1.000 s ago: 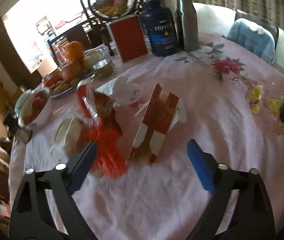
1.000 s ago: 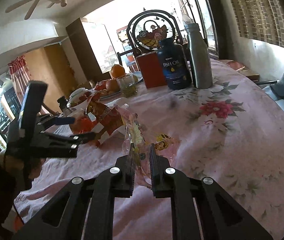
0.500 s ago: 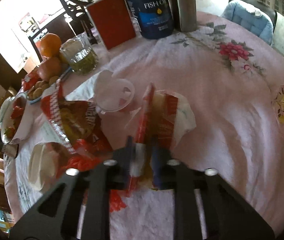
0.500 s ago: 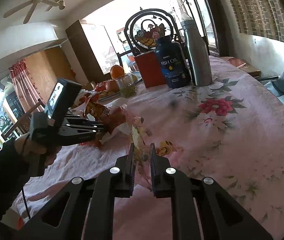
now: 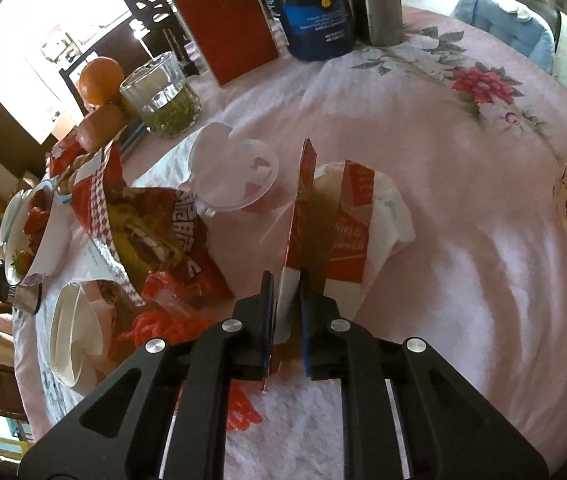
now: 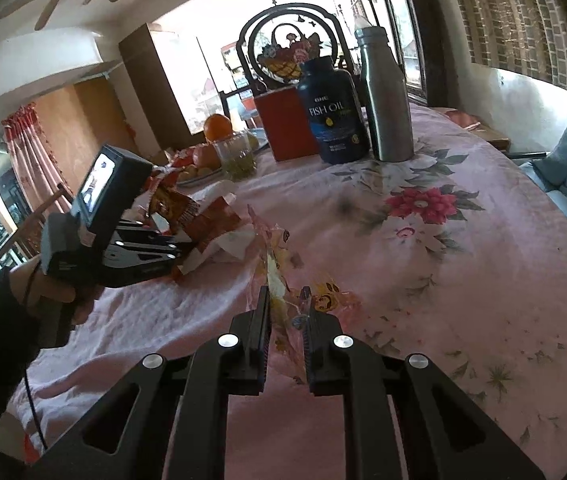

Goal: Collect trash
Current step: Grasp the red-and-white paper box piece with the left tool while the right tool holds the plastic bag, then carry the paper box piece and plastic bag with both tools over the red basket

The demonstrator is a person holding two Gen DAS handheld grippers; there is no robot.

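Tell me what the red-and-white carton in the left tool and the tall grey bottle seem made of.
Red-and-white folded carton: likely thin printed paperboard; matte, with crisp creases and flat panels. Tall grey bottle: probably brushed metal; dull, even sheen, opaque, seamless body.

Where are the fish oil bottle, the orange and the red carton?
fish oil bottle (image 5: pixel 317 12), left wrist view, on its label.
orange (image 5: pixel 100 80), left wrist view, on its middle.
red carton (image 5: pixel 345 236), left wrist view, on its printed side.

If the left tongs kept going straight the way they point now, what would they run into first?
The left tongs already have the red and white carton between them, and their jaws are opening. Pushed on, they would likely press that carton into the crumpled white paper behind it; depth is unclear.
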